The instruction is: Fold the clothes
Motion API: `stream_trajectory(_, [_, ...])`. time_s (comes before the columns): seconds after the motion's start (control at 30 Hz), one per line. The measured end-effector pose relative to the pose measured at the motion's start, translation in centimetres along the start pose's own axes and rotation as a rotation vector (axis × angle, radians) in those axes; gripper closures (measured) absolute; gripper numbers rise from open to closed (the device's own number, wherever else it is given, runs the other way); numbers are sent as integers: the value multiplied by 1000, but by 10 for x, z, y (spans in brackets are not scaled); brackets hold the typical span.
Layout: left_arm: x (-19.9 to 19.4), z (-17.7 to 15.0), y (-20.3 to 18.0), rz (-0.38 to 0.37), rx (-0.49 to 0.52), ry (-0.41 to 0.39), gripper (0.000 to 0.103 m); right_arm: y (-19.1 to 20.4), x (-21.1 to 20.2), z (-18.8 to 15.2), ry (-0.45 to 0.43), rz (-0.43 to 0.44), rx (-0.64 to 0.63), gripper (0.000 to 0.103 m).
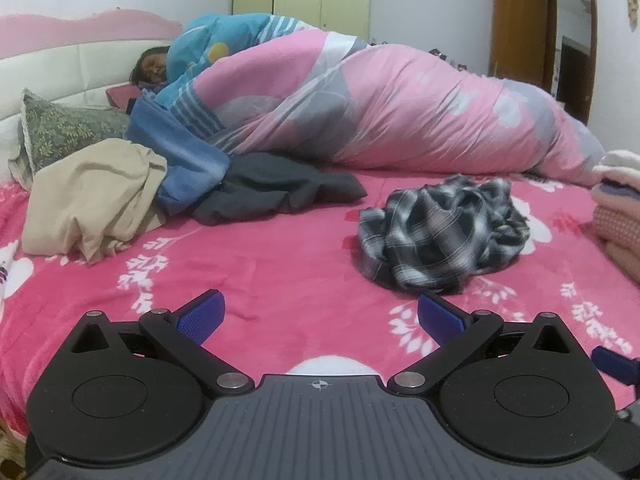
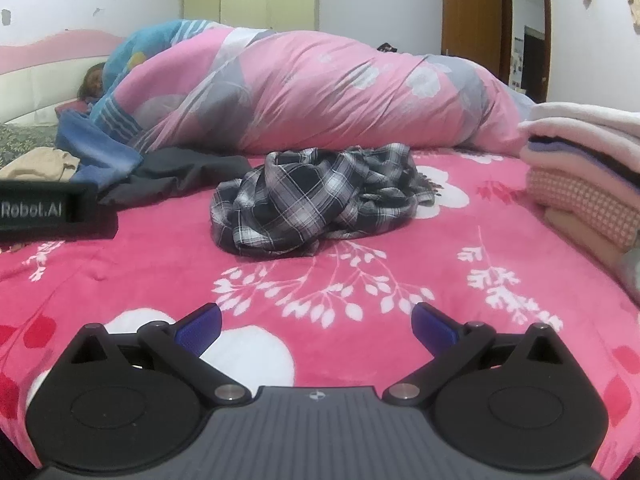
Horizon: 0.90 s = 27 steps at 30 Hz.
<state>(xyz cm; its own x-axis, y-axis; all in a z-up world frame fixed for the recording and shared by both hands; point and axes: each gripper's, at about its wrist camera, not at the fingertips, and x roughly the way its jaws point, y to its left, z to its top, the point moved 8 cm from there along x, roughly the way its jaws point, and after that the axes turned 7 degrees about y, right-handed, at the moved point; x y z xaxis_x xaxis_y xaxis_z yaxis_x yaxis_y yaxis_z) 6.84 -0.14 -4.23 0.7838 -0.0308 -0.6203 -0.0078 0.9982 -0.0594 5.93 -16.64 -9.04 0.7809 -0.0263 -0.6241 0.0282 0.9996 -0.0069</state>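
Left wrist view: left gripper (image 1: 320, 316) spread wide, holding nothing, low over the bedspread (image 1: 260, 272). Plaid shirt (image 1: 444, 232) lies crumpled ahead-right; beige cloth (image 1: 92, 208) and dark cloth (image 1: 276, 192) bunched far left — unfolded.

Right wrist view: right gripper (image 2: 316, 324) also spread, empty. Shirt sits centre, bare bedspread all round; folded stack (image 2: 588, 168) at right edge — some done, approx. three left.

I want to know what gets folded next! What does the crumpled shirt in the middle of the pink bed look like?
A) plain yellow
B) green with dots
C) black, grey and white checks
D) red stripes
C: the crumpled shirt lying on the pink bedspread has a black, grey and white check pattern, seen in both wrist views, and neither open gripper touches it.
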Motion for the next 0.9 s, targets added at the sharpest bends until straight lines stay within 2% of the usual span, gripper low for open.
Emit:
stream_trajectory(0.13, [3, -3, 5, 21, 12, 7, 0, 6, -2, 8, 15, 6, 15, 0])
stream_trajectory(0.37, [7, -8, 13, 59, 33, 19, 0, -5, 2, -4, 23, 46, 37, 0])
stream_trajectory(0.5, [10, -11, 18, 61, 3, 32, 0, -4, 1, -2, 24, 57, 47, 0])
stream_trajectory(0.9, [4, -9, 21, 46, -39, 16, 0, -11, -3, 1, 47, -27, 43, 0])
